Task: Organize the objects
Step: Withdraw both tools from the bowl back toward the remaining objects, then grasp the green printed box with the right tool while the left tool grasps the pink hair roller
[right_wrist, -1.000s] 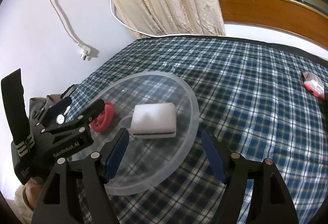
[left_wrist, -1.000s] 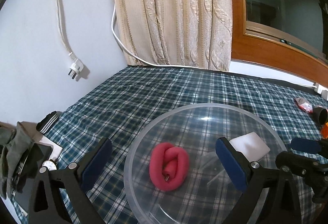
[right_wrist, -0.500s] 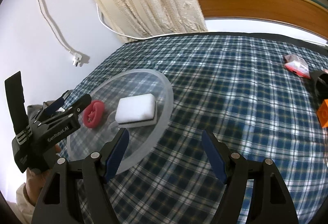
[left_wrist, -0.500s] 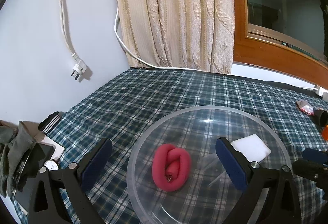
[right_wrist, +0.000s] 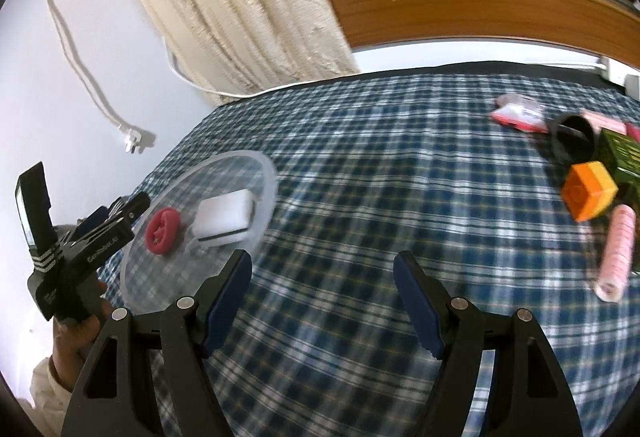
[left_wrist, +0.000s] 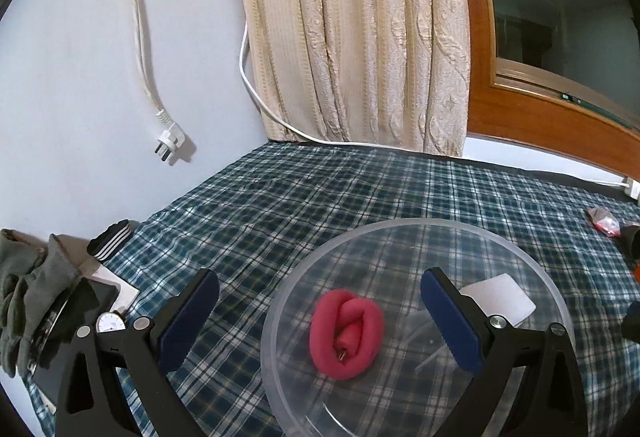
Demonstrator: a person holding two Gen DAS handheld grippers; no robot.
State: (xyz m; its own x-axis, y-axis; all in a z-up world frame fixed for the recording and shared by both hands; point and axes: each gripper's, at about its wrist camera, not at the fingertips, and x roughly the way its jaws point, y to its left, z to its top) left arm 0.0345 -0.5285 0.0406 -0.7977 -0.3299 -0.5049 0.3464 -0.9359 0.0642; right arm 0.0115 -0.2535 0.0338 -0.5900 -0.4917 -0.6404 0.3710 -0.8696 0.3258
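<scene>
A clear plastic bowl (left_wrist: 554, 291) (right_wrist: 269, 173) sits on the plaid cloth. Inside it lie a red coiled foam roll (left_wrist: 346, 329) (right_wrist: 162, 231) and a white sponge block (left_wrist: 500, 299) (right_wrist: 226, 217). My left gripper (left_wrist: 320, 313) hovers open over the bowl's near side, empty, and it shows at the left of the right wrist view (right_wrist: 116, 221). My right gripper (right_wrist: 322, 297) is open over bare cloth right of the bowl, empty. At the far right lie an orange cube (right_wrist: 588, 195), a pink roll (right_wrist: 616, 255), a black ring (right_wrist: 572, 137), a green box (right_wrist: 624, 155) and a red-white packet (right_wrist: 518, 115).
A white wall with a hanging plug (left_wrist: 168, 141) runs along the left. A beige curtain (left_wrist: 352, 37) and a wooden window frame (right_wrist: 480, 17) stand behind. Grey gloves (left_wrist: 28, 289), a watch (left_wrist: 110, 323) and a dark device lie off the left edge. A hand (right_wrist: 76, 337) holds the left gripper.
My right gripper has swung right, away from the bowl, bringing the cluster of objects at the far right into view. The left gripper has stayed over the bowl, tilting up slightly.
</scene>
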